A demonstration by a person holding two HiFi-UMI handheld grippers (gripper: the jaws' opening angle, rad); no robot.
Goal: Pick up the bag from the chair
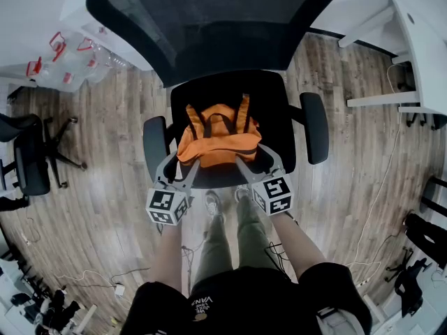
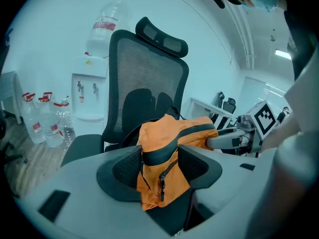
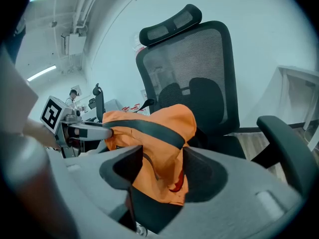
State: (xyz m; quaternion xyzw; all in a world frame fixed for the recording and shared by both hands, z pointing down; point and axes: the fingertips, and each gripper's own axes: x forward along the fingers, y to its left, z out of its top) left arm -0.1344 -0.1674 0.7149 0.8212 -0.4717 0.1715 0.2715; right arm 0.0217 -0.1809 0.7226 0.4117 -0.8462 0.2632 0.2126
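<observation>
Far left, head view: water bottles point(image 1: 66, 65) w/ red caps by the wall, and a spare office chair point(image 1: 31, 160) on the wood floor point(image 1: 105, 187).

The left hand-held gripper point(image 1: 180, 163) is at the front-left edge of the seat, marker cube toward the person. It's released: jaws spread wide w/ the backpack's left corner sitting btwn them. Fabric fills the gap and there's a zipper pull in the middle, but no sign of it being squeezed.

Centre: the orange backpack point(image 1: 218, 142), black trim and straps, lies on the seat of the black mesh-back office chair point(image 1: 276, 100). It's toward the front edge, btwn the two armrests, straps pointing at the backrest.

The right hand-held gripper point(image 1: 257, 158) is at the backpack's front-right corner. Also released: jaws wide apart, orange fabric bulging btwn them, not pinched. Both grippers angle down and in from the person's side, one at each front corner.

The person's legs point(image 1: 227, 236) are just below the seat edge. Far right: white desk point(image 1: 419, 54), cables trailing on the floor.
</observation>
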